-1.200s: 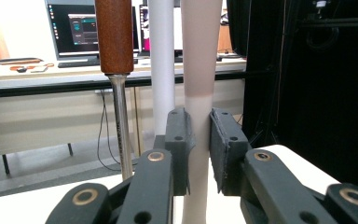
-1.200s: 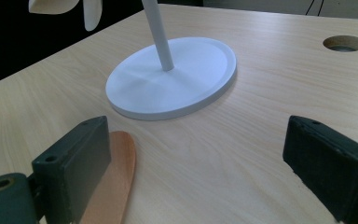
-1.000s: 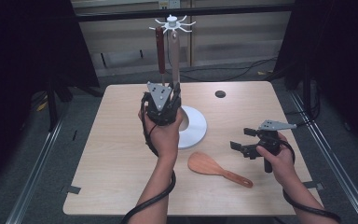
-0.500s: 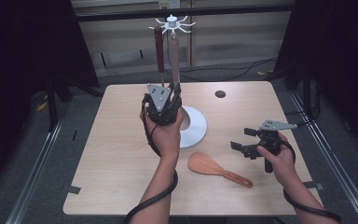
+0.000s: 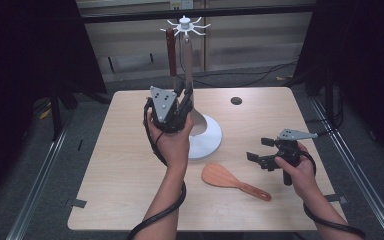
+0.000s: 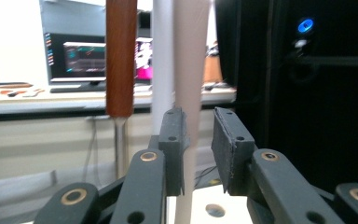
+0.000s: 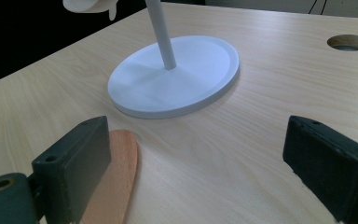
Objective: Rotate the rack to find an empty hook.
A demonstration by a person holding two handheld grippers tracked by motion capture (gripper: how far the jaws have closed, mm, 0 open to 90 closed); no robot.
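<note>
Utensils: 2 hung on rack (image 5: 189, 75), 1 on table (image 5: 130, 150) | left gripper (image 6: 199, 140) easing apart around beige handle (image 6: 189, 70) | right gripper (image 7: 196, 163) apart

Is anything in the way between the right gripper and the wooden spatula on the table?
Nothing visible. Bare tabletop lies between the open right gripper and the wooden spatula, which sits just beside its fingers. The white stand base is farther back, off that path.
</note>
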